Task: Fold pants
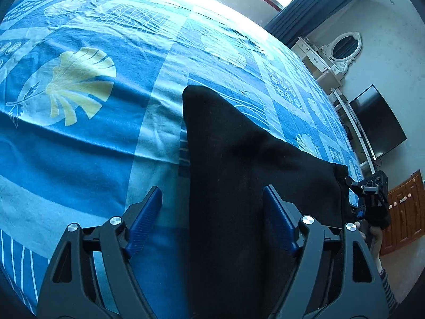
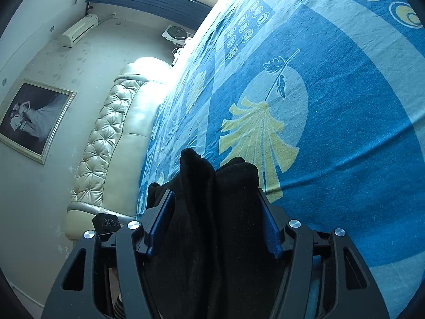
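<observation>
Pants (image 1: pixel 239 164) of black cloth lie across the near part of a bed covered with a blue patterned sheet (image 1: pixel 79 138), one end reaching up the sheet to a blunt corner and the rest spreading toward the right side, where the right gripper (image 1: pixel 369 194) shows at the cloth's far edge. The left gripper (image 1: pixel 212 212) has its jaws spread wide, with the left edge of the black cloth running between them but neither pad pressing on it, so nothing is held on that side. In the right wrist view the right gripper (image 2: pixel 216 220) has a thick, bunched fold of the pants (image 2: pixel 212 186) filling the space between its pads; the cloth looks pinched, so I judge the jaws clenched on it, though the bundle is bulky and the hold may be shallow. The main risk is a lopsided fold: if the right side lifts or pulls while the left has not closed, the free edge could drag, twist or slide over the sheet and leave the layers askew. Closing the left jaws carelessly could also catch the sheet along with the cloth, since the two lie flat together there. A thick bunch may slip out of the right pads under tension, and the dark cloth hides where seams and edges run.
</observation>
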`<state>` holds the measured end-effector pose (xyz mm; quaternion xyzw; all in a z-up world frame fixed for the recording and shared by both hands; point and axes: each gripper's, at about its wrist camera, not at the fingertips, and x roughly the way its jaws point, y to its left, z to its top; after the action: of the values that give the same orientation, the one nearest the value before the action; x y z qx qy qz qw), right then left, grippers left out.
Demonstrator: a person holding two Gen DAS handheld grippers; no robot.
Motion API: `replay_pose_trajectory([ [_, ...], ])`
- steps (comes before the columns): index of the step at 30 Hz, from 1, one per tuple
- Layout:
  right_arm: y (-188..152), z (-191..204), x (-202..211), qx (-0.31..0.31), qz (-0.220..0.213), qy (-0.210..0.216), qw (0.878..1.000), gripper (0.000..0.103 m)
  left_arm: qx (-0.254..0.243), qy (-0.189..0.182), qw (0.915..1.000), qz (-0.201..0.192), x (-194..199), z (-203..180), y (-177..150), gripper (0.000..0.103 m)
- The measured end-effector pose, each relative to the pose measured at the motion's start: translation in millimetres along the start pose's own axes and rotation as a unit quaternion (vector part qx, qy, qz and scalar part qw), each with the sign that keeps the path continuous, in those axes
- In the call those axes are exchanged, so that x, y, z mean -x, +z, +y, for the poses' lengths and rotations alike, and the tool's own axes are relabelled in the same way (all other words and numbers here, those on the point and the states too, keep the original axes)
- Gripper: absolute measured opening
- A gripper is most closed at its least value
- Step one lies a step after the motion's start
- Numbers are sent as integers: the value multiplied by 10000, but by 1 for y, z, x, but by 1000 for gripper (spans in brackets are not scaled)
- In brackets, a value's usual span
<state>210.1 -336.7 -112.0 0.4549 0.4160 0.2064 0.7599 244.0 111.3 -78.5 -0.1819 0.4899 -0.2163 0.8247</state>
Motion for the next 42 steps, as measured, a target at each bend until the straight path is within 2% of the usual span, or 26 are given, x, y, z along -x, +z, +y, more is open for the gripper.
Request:
replay_pose_trajectory([
  [5,-35,1,28,44,70,-210,9997,69,317,-340,9989,6,32,15,-45,81],
  [9,-62,0,37,-94,236,-170,9995,71,675,-703,9952,49,42,18,-71,82],
  [15,-70,15,24,154,232,-436,9987,82,812,-840,9931,61,30,9,-73,89],
  [20,-69,25,9,339,338,-591,9971,82,878,-927,9918,86,16,-3,-70,89],
  [22,-72,28,7,470,344,-730,9956,77,859,-991,9911,210,12,-8,-74,76],
  [23,-74,30,4,533,371,-824,9945,74,839,-846,9925,259,8,-12,-75,69],
  [24,-75,31,1,578,437,-904,9933,60,760,-713,9943,233,7,-15,-75,64],
  [27,-73,31,3,559,475,-817,9939,46,690,-550,9959,219,8,-21,-76,50],
  [30,-72,32,8,479,445,-690,9955,41,645,-460,9967,156,12,-25,-76,38],
  [33,-74,29,14,354,389,-543,9971,39,517,-269,9982,123,15,-32,-75,34],
  [39,-83,25,25,269,392,-470,9978,38,291,85,9994,150,22,-49,-78,33],
  [42,-90,25,30,251,428,-468,9977,38,275,140,9994,174,23,-54,-83,33],
])
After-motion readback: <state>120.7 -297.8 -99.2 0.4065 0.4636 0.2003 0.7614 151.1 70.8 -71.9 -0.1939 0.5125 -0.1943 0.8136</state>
